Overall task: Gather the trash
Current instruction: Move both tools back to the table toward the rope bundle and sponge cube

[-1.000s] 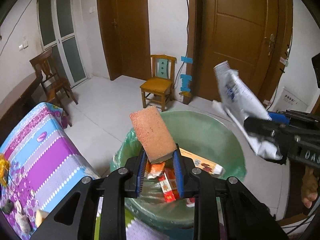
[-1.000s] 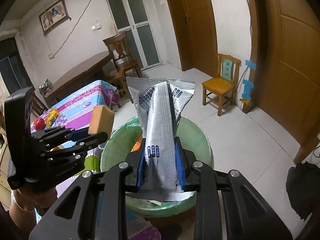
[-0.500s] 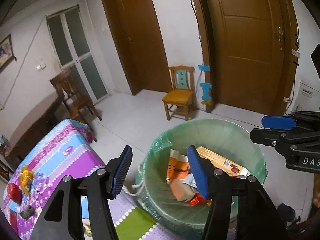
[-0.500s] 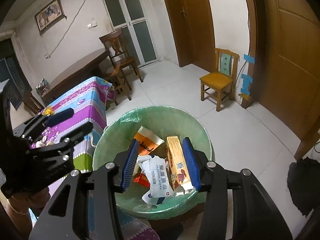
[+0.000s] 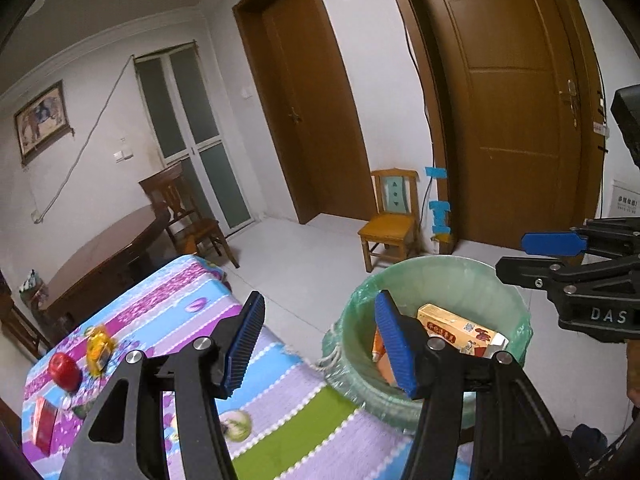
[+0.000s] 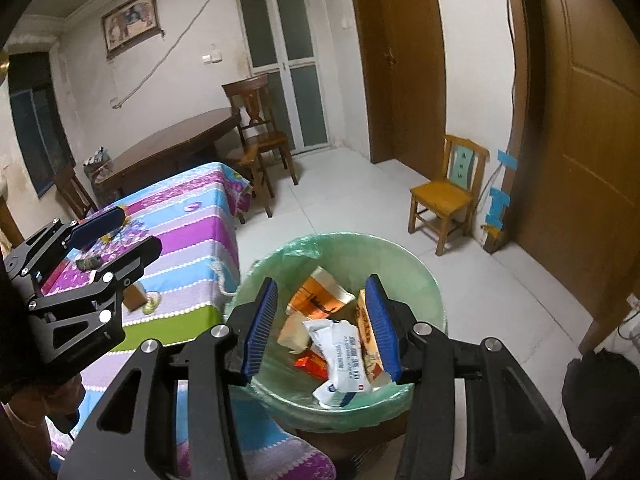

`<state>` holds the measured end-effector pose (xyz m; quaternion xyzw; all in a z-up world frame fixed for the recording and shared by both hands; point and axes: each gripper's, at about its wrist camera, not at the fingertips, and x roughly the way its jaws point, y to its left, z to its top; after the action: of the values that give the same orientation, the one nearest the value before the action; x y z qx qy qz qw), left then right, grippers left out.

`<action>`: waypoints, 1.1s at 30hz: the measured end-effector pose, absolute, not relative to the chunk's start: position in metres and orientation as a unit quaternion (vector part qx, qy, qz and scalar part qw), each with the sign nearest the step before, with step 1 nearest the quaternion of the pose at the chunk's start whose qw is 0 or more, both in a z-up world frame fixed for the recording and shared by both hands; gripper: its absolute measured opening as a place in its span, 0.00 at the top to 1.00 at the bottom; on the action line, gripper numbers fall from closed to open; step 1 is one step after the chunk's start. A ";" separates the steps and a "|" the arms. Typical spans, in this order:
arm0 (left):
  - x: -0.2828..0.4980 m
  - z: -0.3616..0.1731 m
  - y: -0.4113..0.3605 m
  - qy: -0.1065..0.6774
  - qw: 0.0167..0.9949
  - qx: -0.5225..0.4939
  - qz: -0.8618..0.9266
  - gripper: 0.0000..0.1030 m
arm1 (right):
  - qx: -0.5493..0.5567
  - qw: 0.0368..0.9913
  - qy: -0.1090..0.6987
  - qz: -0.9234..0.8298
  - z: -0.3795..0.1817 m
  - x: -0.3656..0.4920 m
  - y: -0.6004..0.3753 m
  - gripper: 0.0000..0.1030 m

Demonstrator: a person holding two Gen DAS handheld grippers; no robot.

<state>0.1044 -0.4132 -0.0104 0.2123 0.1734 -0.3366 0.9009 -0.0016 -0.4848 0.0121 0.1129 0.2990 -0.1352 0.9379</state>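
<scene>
A bin lined with a green bag [image 6: 424, 280] [image 5: 516, 292] stands on the floor beside the table. Inside lie a white-and-silver wrapper [image 6: 344, 356], a tan sponge [image 6: 294, 330], an orange box [image 6: 320, 296] and a yellow carton [image 5: 456, 330]. My right gripper [image 6: 320, 328] is open and empty above the bin. My left gripper [image 5: 320, 344] is open and empty over the table edge, left of the bin. Each gripper shows in the other's view, the left [image 6: 100, 248] and the right [image 5: 568, 264].
The table with a striped purple, blue and green cloth [image 5: 168, 312] holds a red apple [image 5: 64, 371], a yellow wrapper [image 5: 98, 350] and a red packet [image 5: 44, 424]. A small yellow chair [image 6: 448, 196], brown doors, a dark wooden table [image 6: 168, 148] and chairs stand around.
Both grippers opened. The left dropped the sponge and the right dropped the wrapper into the bin. The left gripper then tilted up and moved left toward the table.
</scene>
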 end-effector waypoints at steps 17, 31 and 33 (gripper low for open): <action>0.110 -0.033 -0.183 0.243 0.931 0.142 -0.231 0.30 | 0.074 0.948 0.309 -0.037 -0.010 0.028 -0.378 0.57; 0.138 -0.066 0.001 0.346 0.934 -0.001 -0.093 0.30 | 0.094 0.929 0.351 0.070 -0.060 0.039 -0.297 0.56; 0.134 -0.073 0.003 0.358 0.929 -0.011 -0.096 0.30 | 0.098 0.925 0.359 0.079 -0.066 0.038 -0.292 0.55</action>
<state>0.1344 0.0034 -0.0735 -0.0110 0.3582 -0.0965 0.9286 0.0376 -0.2918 -0.0662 0.0982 0.3590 0.0792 0.9248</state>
